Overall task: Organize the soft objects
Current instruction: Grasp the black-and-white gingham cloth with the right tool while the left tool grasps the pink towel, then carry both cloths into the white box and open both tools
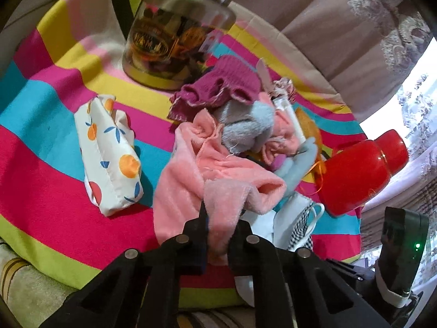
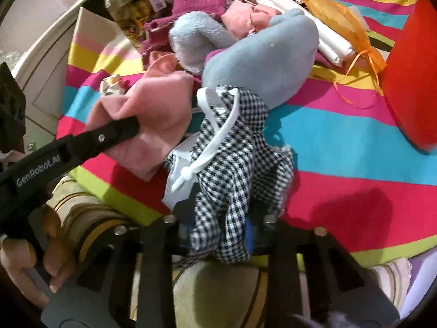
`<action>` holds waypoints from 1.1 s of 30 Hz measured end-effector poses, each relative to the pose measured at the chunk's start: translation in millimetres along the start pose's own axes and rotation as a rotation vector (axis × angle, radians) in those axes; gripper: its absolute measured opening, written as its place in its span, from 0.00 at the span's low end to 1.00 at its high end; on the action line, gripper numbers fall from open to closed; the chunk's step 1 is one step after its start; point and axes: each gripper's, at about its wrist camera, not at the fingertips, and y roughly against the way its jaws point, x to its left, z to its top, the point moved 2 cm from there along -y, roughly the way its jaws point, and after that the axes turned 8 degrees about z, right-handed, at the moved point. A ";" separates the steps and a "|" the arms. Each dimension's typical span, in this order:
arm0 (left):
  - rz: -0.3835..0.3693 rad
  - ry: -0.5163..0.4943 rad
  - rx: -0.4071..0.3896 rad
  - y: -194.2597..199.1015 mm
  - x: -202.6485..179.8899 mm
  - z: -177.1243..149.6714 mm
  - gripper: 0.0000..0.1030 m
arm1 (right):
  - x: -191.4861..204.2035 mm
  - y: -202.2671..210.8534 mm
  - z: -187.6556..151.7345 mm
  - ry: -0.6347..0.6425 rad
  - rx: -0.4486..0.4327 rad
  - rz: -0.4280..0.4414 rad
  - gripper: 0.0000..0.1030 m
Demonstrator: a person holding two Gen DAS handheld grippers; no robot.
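pink fleece (image 1: 191, 191): limp, light; left gripper (image 1: 218, 213) clamped on its near edge, beside the jar (image 1: 174, 35);
checked cloth (image 2: 235, 147): floppy; right gripper (image 2: 221, 229) pinching its hem

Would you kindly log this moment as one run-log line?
left tool: shut on pink fleece cloth | right tool: shut on checked cloth | pile: unsorted on striped blanket

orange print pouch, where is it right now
In the left wrist view the pouch lies alone on the striped cloth, left of the pile's pink cloth and below the glass jar.
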 end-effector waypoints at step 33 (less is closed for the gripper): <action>-0.184 -0.226 -0.061 72.7 -156.2 -71.5 0.10 | -124.8 209.9 -101.1 -0.277 -0.366 -0.151 0.22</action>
